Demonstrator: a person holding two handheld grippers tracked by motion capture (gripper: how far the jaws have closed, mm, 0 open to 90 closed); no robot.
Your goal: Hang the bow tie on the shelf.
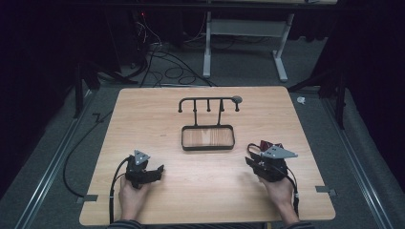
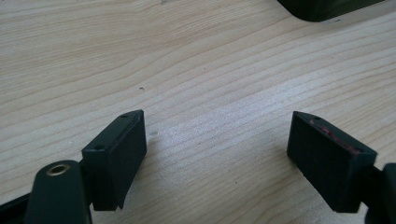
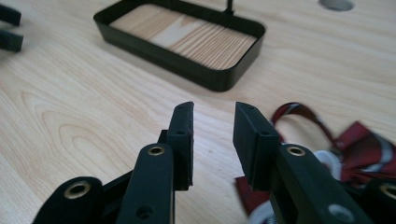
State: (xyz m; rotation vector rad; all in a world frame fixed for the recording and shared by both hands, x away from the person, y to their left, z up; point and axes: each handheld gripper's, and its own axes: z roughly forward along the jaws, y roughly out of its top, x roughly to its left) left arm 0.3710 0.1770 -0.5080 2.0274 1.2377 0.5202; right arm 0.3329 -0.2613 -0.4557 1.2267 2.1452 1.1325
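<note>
Dark-red striped fabric item w/ thin strap loop (image 3: 359,144) (poss. bow-tie type; exact kind unclear): lies on light wood-grain tabletop (image 1: 210,186) at approx. 4 o'clock of table in high view, partly hidden under right gripper there (image 1: 270,144). In right gripper view it sits at 3–5 o'clock of frame, just beside and partly behind the right-hand jaw; white round fittings visible on it.

Right gripper (image 3: 214,135): black, two-jaw, grey three-cornered plate on top, held in person's right hand (image 1: 279,191). Jaws part-closed, narrow gap between pads, bare wood seen thru gap; nothing clamped. Fabric item lies outside the gap, to one side.

Left gripper (image 2: 217,154): black, same build, held in left hand (image 1: 130,195) at approx. 7–8 o'clock of table. Jaws wide apart, nothing between them, bare tabletop below. Well apart from fabric item.

Black rectangular metal tray w/ rounded corners and wood base (image 1: 184,138): table centre, approx. 11 o'clock from right gripper. Interior holds nothing visible.

Black metal hanger rail w/ several short pegs (image 1: 208,101): rises from tray's far edge on a post, at 12 o'clock of tray.

Small grey round disc (image 1: 237,99): at rail's right end, approx. 1 o'clock of tray.
</note>
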